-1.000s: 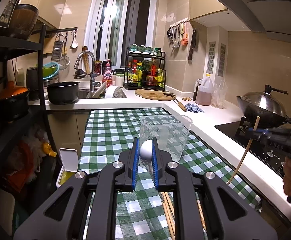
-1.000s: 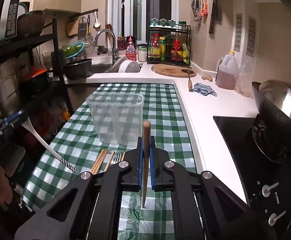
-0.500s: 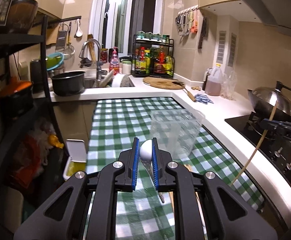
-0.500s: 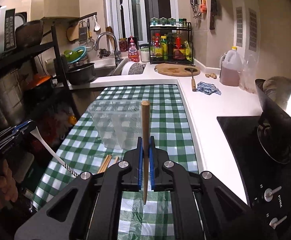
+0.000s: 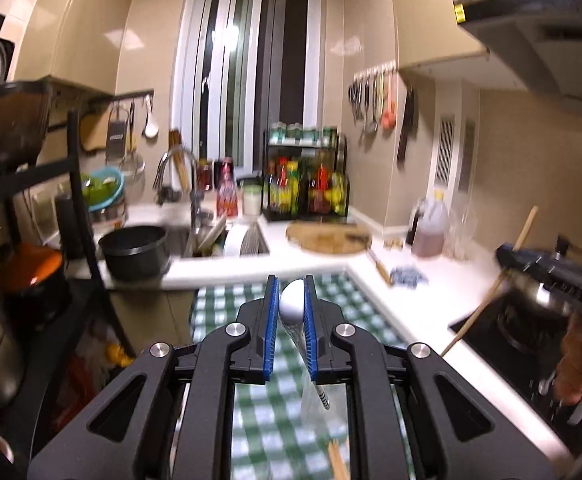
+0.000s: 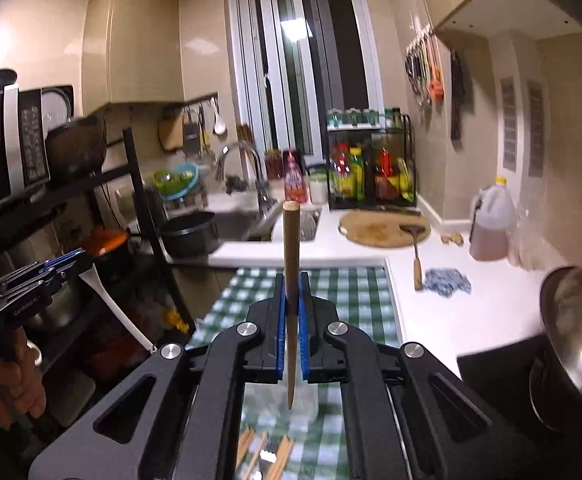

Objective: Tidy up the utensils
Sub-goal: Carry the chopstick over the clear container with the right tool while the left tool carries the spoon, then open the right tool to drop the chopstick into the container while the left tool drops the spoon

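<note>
A green-and-white checked tablecloth (image 5: 251,412) covers the kitchen table below both grippers. The left gripper (image 5: 291,312) is clamped on a white plastic spoon (image 5: 292,304); its rounded end sits between the blue pads while the striped handle hangs below the jaws. The right gripper (image 6: 291,316) is closed on a tapered wooden chopstick (image 6: 291,264), standing upright through the jaws, over a blurred clear plastic container (image 6: 279,400). More wooden chopsticks (image 6: 251,446) lie on the cloth. Beyond are a black pot (image 5: 135,252) and a round wooden board (image 6: 383,228).
</note>
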`<state>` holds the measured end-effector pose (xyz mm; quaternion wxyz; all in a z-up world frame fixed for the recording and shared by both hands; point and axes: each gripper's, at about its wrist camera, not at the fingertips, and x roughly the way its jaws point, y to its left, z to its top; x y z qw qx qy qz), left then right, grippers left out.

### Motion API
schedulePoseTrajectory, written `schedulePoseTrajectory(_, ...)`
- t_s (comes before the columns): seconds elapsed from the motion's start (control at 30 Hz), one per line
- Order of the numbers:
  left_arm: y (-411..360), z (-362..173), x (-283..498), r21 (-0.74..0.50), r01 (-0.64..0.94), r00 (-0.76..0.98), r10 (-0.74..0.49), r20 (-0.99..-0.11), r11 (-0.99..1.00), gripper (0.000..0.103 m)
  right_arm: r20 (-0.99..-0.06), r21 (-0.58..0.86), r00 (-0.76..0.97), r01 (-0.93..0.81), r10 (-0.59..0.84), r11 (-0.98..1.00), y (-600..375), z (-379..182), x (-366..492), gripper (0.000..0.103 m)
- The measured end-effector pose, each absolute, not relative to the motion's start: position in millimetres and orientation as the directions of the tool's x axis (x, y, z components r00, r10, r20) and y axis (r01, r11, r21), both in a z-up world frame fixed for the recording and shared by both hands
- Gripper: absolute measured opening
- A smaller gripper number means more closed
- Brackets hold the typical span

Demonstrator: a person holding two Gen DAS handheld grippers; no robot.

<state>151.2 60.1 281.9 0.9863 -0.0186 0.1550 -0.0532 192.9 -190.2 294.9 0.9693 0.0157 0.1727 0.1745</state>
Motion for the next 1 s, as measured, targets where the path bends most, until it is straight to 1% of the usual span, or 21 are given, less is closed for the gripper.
schedulePoseTrajectory(0.1,50,283,171,-0.054,0.108,0.948,-0.119,-0.295,0.993,0.012,-0.316,0.131,0.879,-0.332,0.357,0.934,-184,289,218,0.006)
schedulePoseTrajectory(0.17,43,274,189,-0.062,0.118,0.941,-0.131,-0.311,0.991,0.012,-0.325,0.133,0.881,-0.316,0.343,0.939,-177,274,236,0.006)
schedulePoseTrajectory(0.3,30,237,224,-0.049,0.127,0.912,-0.136,-0.387,0.991,0.012,-0.369,0.129,0.868,-0.307,0.333,0.943,-166,233,266,0.006)
schedulePoseTrajectory(0.4,26,204,241,-0.052,0.139,0.886,-0.148,-0.439,0.989,0.012,-0.387,0.119,0.857,-0.318,0.339,0.940,-160,206,276,0.006)
schedulePoseTrajectory(0.53,25,165,259,-0.052,0.141,0.849,-0.148,-0.507,0.989,0.012,-0.438,0.091,0.837,-0.322,0.329,0.942,-152,173,285,0.006)
schedulePoseTrajectory(0.67,26,146,265,-0.057,0.138,0.829,-0.147,-0.539,0.989,0.012,-0.470,0.082,0.826,-0.311,0.312,0.947,-153,153,289,0.007)
schedulePoseTrajectory(0.73,27,139,268,-0.061,0.140,0.819,-0.150,-0.554,0.988,0.012,-0.497,0.087,0.809,-0.313,0.314,0.946,-154,147,293,0.013)
schedulePoseTrajectory(0.77,26,136,269,-0.066,0.143,0.811,-0.155,-0.565,0.988,0.016,-0.507,0.081,0.805,-0.311,0.308,0.947,-153,145,293,0.017)
schedulePoseTrajectory(0.8,26,134,269,-0.068,0.138,0.807,-0.152,-0.571,0.988,0.030,-0.512,0.070,0.807,-0.303,0.295,0.950,-153,144,292,0.026)
schedulePoseTrajectory(0.83,27,135,267,-0.065,0.129,0.814,-0.143,-0.563,0.989,0.037,-0.515,0.065,0.808,-0.297,0.287,0.953,-154,144,292,0.037)
schedulePoseTrajectory(0.87,28,139,264,-0.065,0.125,0.823,-0.140,-0.551,0.990,0.044,-0.517,0.063,0.809,-0.290,0.280,0.955,-154,145,291,0.042)
schedulePoseTrajectory(0.9,27,143,262,-0.067,0.123,0.830,-0.140,-0.540,0.990,0.045,-0.521,0.058,0.809,-0.285,0.272,0.957,-155,148,288,0.047)
schedulePoseTrajectory(1.0,30,164,247,-0.076,0.121,0.862,-0.143,-0.486,0.990,0.047,-0.515,0.030,0.822,-0.266,0.243,0.963,-158,157,279,0.051)
